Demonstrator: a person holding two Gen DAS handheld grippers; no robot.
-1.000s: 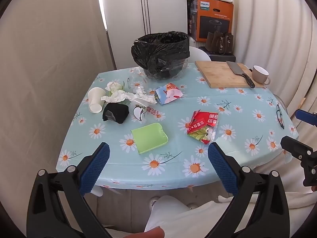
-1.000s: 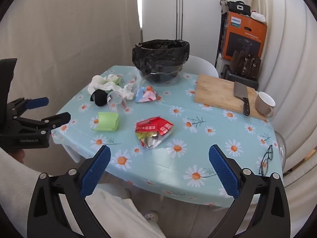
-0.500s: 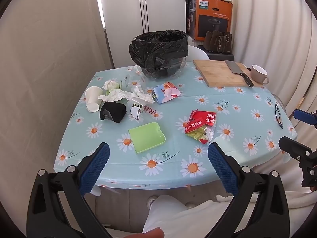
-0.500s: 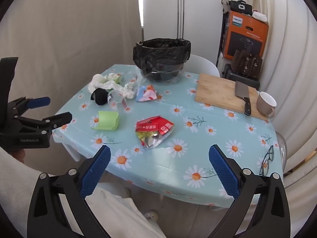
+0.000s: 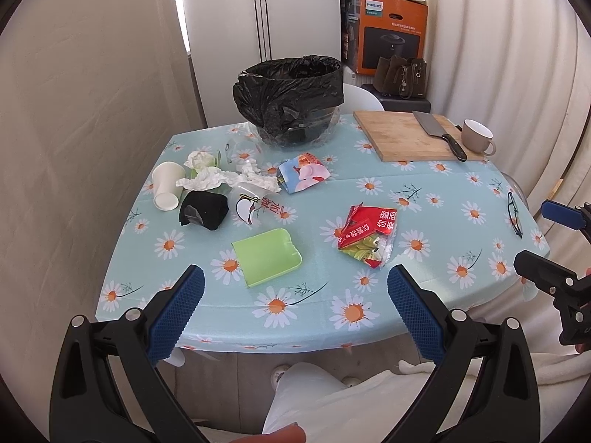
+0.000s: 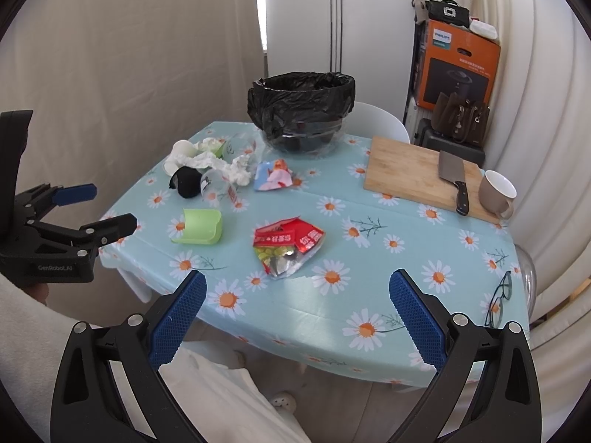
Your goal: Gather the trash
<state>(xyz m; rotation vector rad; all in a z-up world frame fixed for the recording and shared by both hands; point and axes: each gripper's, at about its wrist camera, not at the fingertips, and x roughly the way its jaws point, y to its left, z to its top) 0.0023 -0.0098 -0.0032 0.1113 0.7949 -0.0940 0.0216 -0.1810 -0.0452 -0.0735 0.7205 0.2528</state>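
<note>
Trash lies on a daisy-print table (image 5: 317, 317): a red snack wrapper (image 5: 367, 234) (image 6: 286, 245), a green plastic piece (image 5: 267, 256) (image 6: 201, 226), a colourful packet (image 5: 303, 177), a clear printed cup (image 5: 255, 206), a black wad (image 5: 203, 209), crumpled tissues (image 5: 207, 181) and a white paper cup (image 5: 168, 184). A bin lined with a black bag (image 5: 290, 98) (image 6: 303, 110) stands at the table's far side. My left gripper (image 5: 295, 310) is open and empty before the near edge. My right gripper (image 6: 297, 317) is open and empty too, also short of the table.
A wooden cutting board (image 5: 410, 134) with a cleaver (image 5: 437, 133) and a beige mug (image 5: 476, 136) sit at the far right. Eyeglasses (image 5: 514, 213) lie near the right edge. A white chair (image 6: 373, 120) stands behind the bin. An orange box (image 5: 388, 33) is in the corner.
Both views have drifted slightly; the table sits a little lower and nearer in the left wrist view. Both grippers stay open and nothing on the table has moved.
</note>
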